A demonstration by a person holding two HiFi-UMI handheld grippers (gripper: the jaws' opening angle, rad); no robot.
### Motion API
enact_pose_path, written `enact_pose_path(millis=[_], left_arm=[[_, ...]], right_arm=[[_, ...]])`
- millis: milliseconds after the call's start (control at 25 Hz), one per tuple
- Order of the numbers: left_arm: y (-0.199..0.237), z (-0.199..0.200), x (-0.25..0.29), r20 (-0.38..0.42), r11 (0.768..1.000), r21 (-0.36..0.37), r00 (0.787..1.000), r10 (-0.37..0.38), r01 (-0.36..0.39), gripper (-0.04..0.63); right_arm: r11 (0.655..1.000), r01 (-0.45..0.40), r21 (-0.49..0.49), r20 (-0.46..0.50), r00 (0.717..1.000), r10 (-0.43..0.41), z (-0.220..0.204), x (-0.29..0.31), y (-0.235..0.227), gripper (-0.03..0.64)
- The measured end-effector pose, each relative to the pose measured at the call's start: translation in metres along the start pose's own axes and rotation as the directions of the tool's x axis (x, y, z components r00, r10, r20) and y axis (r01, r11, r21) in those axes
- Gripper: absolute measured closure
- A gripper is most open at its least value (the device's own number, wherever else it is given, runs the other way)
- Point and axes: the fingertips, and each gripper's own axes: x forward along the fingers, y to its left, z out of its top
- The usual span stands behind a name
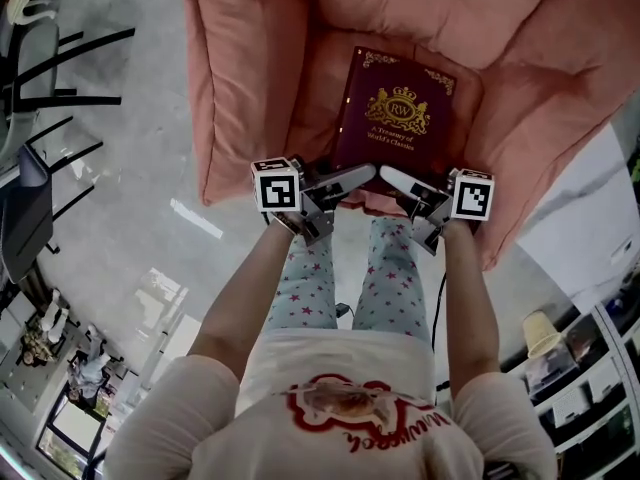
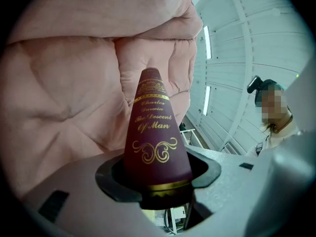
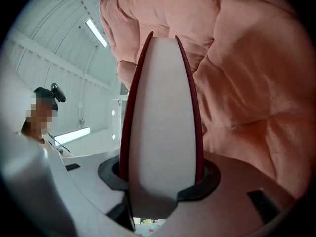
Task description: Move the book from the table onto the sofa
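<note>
Left tool (image 1: 360,176), right tool (image 1: 392,178), both gripping book (image 1: 395,118), over sofa (image 1: 240,68)

Pink padded sofa (image 1: 240,88) fills upper centre, stands on glossy grey floor (image 1: 130,178). Maroon book (image 1: 395,118) over its seat; contact with cushion not resolvable. Black-framed chairs (image 1: 38,43) upper left.

bright, even ceiling-strip light; sharp frames, fisheye-warped edges.
</note>
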Motion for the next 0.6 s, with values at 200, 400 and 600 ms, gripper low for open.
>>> enact_pose_path(millis=[200, 400, 600], left_arm=[[0.01, -0.003, 0.001, 0.045, 1.0, 0.007, 0.999, 0.029, -0.029, 0.362], [0.02, -0.009, -0.001, 0.084, 0.998, -0.044, 0.995, 0.053, -0.05, 0.36], [0.029, -0.008, 0.002, 0.094, 0.993, -0.09, 0.992, 0.086, -0.078, 0.36]], right_arm=[[1.0, 0.004, -0.008, -0.004, 1.0, -0.004, 0.0, 0.0, -0.008, 0.396], [1.0, 0.015, 0.008, -0.027, 1.0, -0.014, -0.004, 0.0, -0.015, 0.393], [0.999, 0.027, 0.042, -0.025, 0.999, -0.026, -0.001, -0.001, -0.024, 0.391]])
